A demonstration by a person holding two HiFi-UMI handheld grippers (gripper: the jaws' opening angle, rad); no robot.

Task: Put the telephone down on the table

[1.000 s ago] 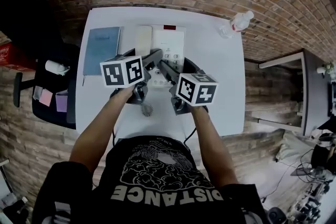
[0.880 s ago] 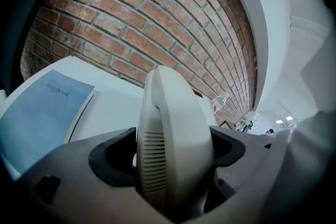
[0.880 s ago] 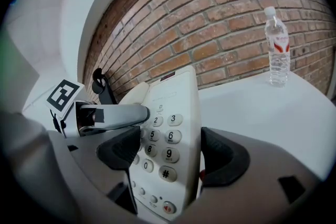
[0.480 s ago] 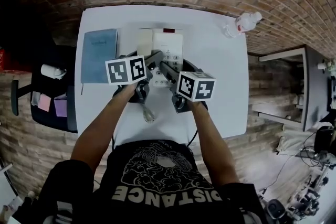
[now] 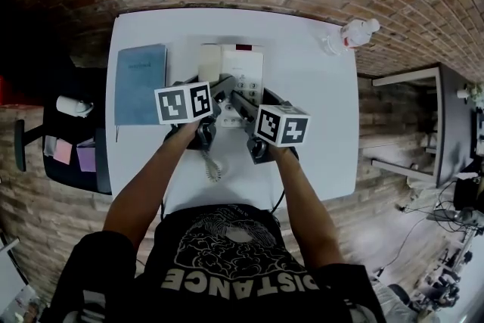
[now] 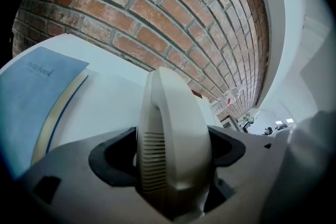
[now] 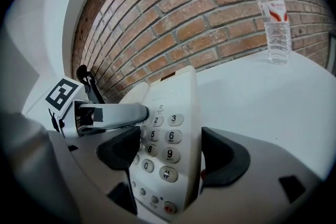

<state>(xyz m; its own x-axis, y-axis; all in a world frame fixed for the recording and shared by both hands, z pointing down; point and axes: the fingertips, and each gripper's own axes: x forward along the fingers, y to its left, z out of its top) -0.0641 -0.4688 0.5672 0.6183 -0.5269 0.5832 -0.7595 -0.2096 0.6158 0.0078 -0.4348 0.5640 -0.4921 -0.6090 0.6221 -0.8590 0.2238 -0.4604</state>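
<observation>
Handset clamped in left gripper, telephone base clamped across its 6 o'clock end by right gripper, long axis 12–6 over table.

Right of the right gripper the desk is bare out to a water bottle standing well off by the brick wall, which closes off the far edge ahead. The left gripper crowds close on its left. Left of that one, a blue notebook lies flat and leaves only a narrow strip. Behind both, a coiled cord lies on the desk.
</observation>
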